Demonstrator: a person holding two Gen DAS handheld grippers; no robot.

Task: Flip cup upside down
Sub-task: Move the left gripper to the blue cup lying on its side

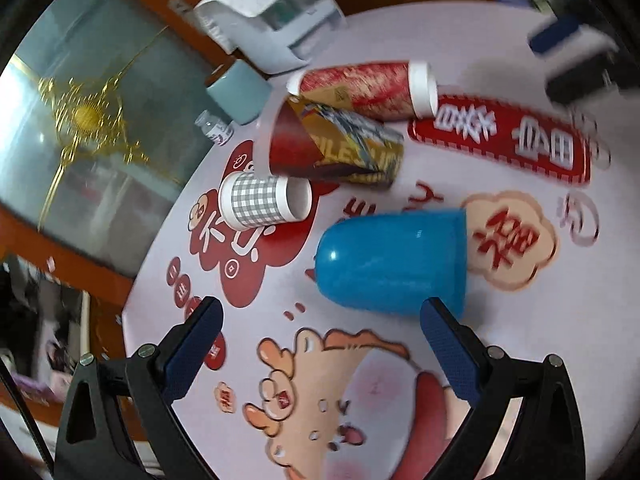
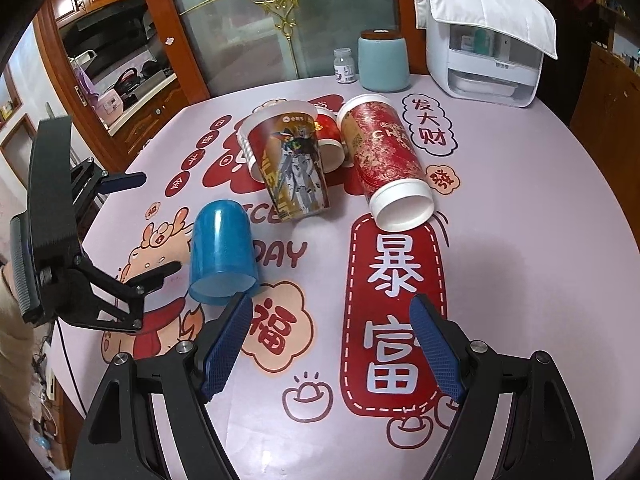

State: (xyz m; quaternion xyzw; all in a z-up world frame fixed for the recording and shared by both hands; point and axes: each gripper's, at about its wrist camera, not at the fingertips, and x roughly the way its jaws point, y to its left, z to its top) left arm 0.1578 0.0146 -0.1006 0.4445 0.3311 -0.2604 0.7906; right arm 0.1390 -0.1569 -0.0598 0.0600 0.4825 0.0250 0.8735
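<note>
A blue plastic cup (image 2: pixel 222 252) stands upside down, mouth down, on the printed tablecloth (image 2: pixel 520 240); it also shows in the left wrist view (image 1: pixel 392 260), which is rolled sideways. My left gripper (image 1: pixel 320 320) is open and empty, just short of the blue cup; it also shows in the right wrist view (image 2: pixel 156 226) beside the cup. My right gripper (image 2: pixel 332 312) is open and empty above the tablecloth, to the right of the blue cup. Three paper cups lie on their sides: a robot-print one (image 2: pixel 292 164), a red-and-gold one (image 2: pixel 384 160) and a checked one (image 1: pixel 264 200).
A teal canister (image 2: pixel 383 60) and a small bottle (image 2: pixel 345 65) stand at the table's far edge. A white appliance (image 2: pixel 484 60) under a cloth sits at the far right. A glass-door cabinet (image 2: pixel 280 20) stands behind the table.
</note>
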